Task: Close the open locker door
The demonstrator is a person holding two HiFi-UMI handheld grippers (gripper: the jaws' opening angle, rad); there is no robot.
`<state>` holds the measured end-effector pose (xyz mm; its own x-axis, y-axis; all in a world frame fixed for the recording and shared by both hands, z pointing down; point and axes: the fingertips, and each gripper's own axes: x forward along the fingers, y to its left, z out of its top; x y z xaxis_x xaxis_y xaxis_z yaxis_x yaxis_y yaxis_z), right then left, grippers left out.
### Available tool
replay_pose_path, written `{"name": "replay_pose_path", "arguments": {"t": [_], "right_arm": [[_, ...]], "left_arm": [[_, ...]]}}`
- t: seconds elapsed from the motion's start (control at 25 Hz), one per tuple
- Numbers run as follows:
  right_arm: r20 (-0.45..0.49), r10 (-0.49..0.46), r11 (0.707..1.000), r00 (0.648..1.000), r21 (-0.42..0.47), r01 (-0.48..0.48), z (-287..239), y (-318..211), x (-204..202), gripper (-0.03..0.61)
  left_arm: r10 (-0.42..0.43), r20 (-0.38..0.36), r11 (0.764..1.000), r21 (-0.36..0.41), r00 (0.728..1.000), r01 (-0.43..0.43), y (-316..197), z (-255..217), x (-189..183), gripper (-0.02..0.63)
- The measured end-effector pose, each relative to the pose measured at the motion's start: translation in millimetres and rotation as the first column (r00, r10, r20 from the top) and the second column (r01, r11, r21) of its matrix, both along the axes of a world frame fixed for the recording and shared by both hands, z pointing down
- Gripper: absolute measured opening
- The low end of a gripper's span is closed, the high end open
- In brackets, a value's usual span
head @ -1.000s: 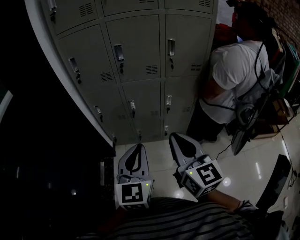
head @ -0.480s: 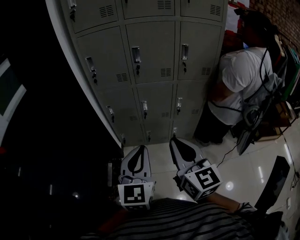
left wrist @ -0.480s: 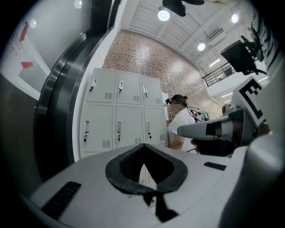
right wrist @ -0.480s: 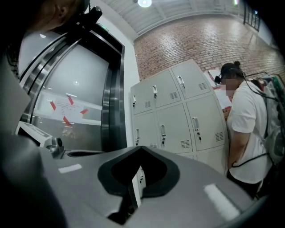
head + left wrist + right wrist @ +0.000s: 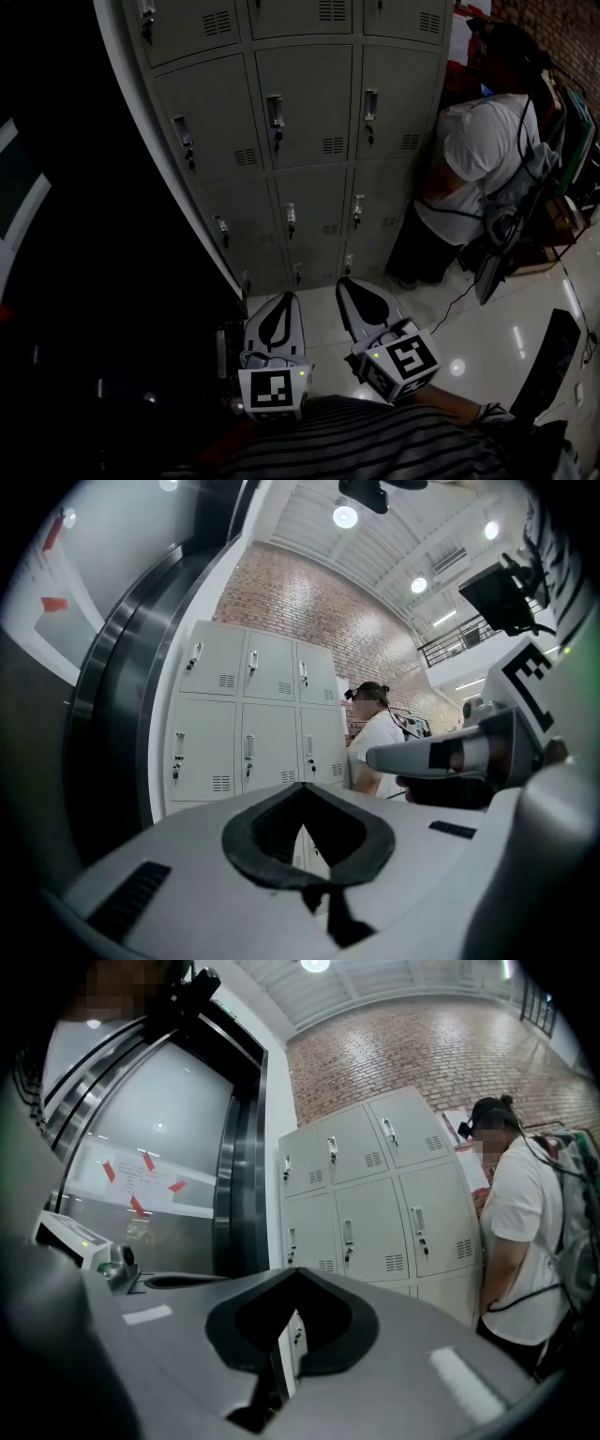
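At far left a dark metal frame (image 5: pixel 112 714) runs up beside a bank of grey lockers (image 5: pixel 300 103), three columns wide. Every locker door in view sits flush with its neighbours, latches facing out. No door can be seen standing open.

Low in the head view, above the pale floor (image 5: pixel 525 328), the left tool (image 5: pixel 285 294) points at the bottom row of lockers but is clear of it. Its jaws are pressed together at the tips with nothing between them. Just to its right, the right tool (image 5: pixel 344 279) is in the same state, tips meeting and empty, also short of the doors.

Further right, a person in a white shirt (image 5: pixel 478 150) stands against the end of the bank and hides whatever lies behind.

This fits two stages: the door is already pushed home, or an open one lies hidden or out of frame. The pictures do not settle which, so any next move first means checking for a door left ajar.
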<state>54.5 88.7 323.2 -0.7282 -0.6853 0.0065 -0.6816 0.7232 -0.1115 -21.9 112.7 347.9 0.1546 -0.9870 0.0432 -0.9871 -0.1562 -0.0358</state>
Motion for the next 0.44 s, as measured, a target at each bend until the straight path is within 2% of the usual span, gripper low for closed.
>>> {"name": "replay_pose_path", "arguments": {"t": [0.44], "right_arm": [[-0.010,0.016,1.000,1.000,-0.005,-0.016,-0.2,6.5,-0.3,0.003]], "left_arm": [[0.014,-0.010,1.000,-0.008,1.000,-0.014,2.1,3.6,2.1,0.005]]}}
